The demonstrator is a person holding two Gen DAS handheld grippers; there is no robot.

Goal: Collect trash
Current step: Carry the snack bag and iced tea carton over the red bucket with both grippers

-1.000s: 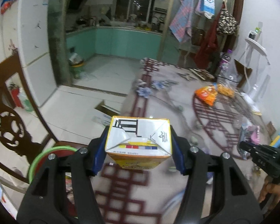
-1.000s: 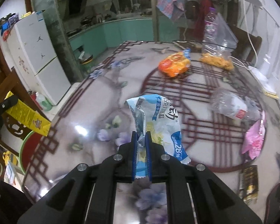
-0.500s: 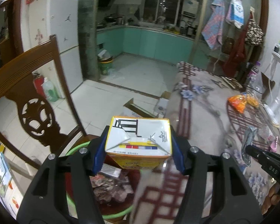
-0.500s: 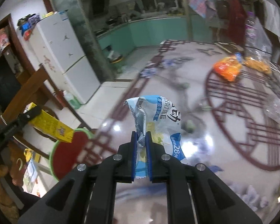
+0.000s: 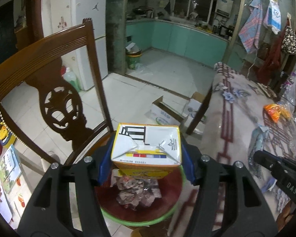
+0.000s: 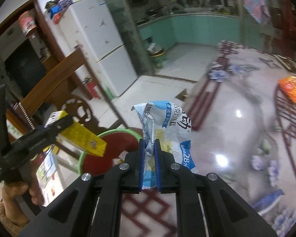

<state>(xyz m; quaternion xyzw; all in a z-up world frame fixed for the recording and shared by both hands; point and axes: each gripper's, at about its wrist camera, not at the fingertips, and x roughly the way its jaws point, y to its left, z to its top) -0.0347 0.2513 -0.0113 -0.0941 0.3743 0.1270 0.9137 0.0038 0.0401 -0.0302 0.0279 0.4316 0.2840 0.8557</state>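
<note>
Here, the left gripper (image 5: 146,164) clamps a yellow and white carton (image 5: 147,148) between its blue pads, jaws about half spread against the box's flat card sides; the folded white end with its creased flaps faces the lens. Directly below the carton sits a round bin (image 5: 167,215) with a bright green rim and dark red inside, holding crumpled, glossy wrappers (image 5: 136,191). The right gripper (image 6: 149,167) is pinched almost fully together on a thin, crinkled blue and white foil packet (image 6: 167,134) (its torn top edge stands up above the pads), held over the table edge just beside the bin. From the right wrist view the carton (image 6: 82,138) hangs tilted over the bin's rim (image 6: 116,132). The table (image 5: 238,130) is a smooth, shiny surface with a red lattice and flower pattern; an orange snack bag (image 5: 272,111) lies farther along it. Beyond the bin stands a carved dark wooden chair (image 5: 55,90), then pale floor tiles with an open cardboard box (image 5: 167,112).
</note>
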